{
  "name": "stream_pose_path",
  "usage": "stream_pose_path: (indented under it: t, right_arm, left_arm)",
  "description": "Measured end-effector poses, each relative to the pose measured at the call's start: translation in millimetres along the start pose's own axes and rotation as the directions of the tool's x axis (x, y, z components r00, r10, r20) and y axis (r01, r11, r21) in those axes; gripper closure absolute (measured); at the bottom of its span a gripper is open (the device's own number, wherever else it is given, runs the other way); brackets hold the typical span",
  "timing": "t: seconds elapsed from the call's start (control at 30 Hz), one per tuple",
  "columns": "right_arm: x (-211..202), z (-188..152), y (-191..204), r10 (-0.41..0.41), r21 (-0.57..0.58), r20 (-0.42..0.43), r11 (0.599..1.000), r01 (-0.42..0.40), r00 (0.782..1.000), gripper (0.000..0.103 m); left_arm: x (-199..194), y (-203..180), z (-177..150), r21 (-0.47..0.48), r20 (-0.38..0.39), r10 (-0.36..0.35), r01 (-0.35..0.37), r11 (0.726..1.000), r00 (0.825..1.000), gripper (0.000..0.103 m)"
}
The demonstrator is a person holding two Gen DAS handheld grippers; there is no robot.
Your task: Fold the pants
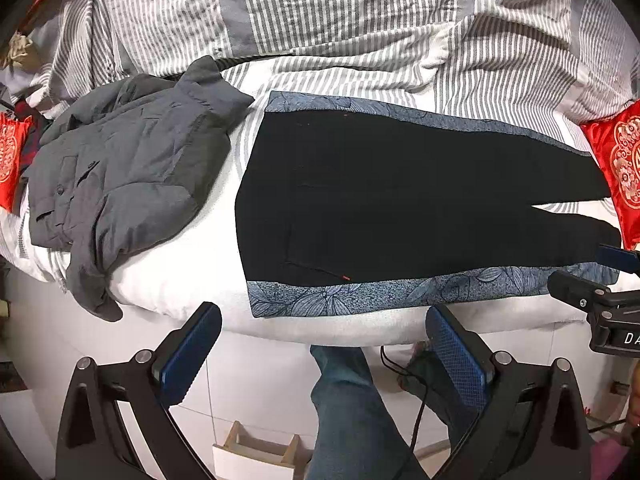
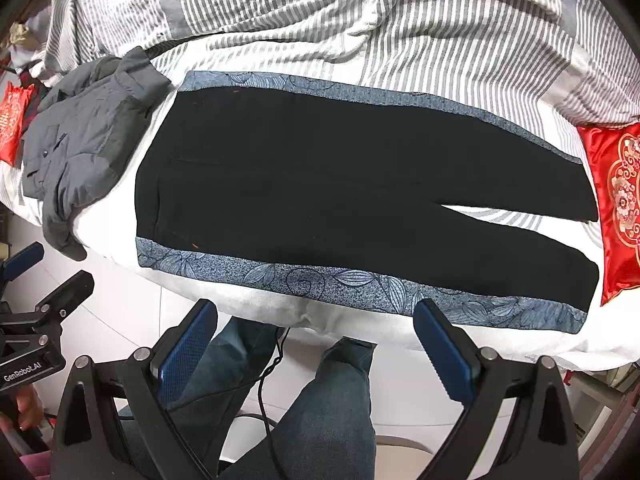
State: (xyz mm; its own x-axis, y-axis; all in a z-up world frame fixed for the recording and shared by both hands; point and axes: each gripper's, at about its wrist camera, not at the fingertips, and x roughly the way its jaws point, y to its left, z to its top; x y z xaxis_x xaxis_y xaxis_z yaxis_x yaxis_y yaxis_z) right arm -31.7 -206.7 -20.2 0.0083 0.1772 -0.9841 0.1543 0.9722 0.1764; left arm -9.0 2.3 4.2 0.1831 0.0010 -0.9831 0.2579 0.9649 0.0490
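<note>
Lying flat across the middle of both frames: black pants [image 1: 400, 196] with blue patterned side bands, spread on a bed [image 1: 192, 292], waist toward the left of the frame, legs [image 2: 500, 240] parting slightly toward the right.

Hovering at the bottom of the left wrist frame: left gripper [image 1: 322, 350], jaws standing wide, gripping nothing, blue pads [image 1: 188, 352] just short of the bed edge and of the pants' near band.

Hovering likewise at the bottom of the right wrist frame: right gripper [image 2: 314, 344], jaws wide, nothing between them, apart from the pants.

Sitting crumpled at the left of the frame, just beside the waist: grey jacket [image 1: 120, 176].

Resting at the right edge, by the leg ends: red cushion [image 2: 616, 208].

Bunching along the top: striped quilt [image 1: 340, 28].

Showing below, between the pads: jeans [image 2: 320, 420] of the person, and a black cable [image 2: 268, 376].
</note>
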Motion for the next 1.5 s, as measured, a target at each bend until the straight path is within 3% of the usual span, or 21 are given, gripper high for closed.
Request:
stream_pose_path:
  t: [0.87, 0.97, 1.33, 1.5]
  right_arm:
    - [0, 4, -22, 0.049, -0.011, 0.012, 0.999, -0.049, 0.999, 0.004]
    - [0, 4, -23, 0.050, -0.012, 0.012, 0.999, -0.050, 0.999, 0.003]
    - [0, 2, -22, 0.054, -0.023, 0.014, 0.998, -0.054, 0.998, 0.004]
    - [1, -1, -27, 0.082, -0.033, 0.018, 0.996, -0.082, 0.996, 0.004]
  left_arm:
    - [-10, -15, 0, -0.027, -0.008, 0.029, -0.029, 0.999, 1.000, 0.000]
    - [-11, -17, 0, -0.018, -0.027, 0.071, -0.071, 0.997, 0.997, 0.000]
    - [-13, -18, 0, -0.017, -0.058, 0.121, -0.122, 0.992, 0.991, 0.000]
    - [-11, -1, -10, -0.138, -0.009, 0.035, -0.036, 0.990, 0.999, 0.000]
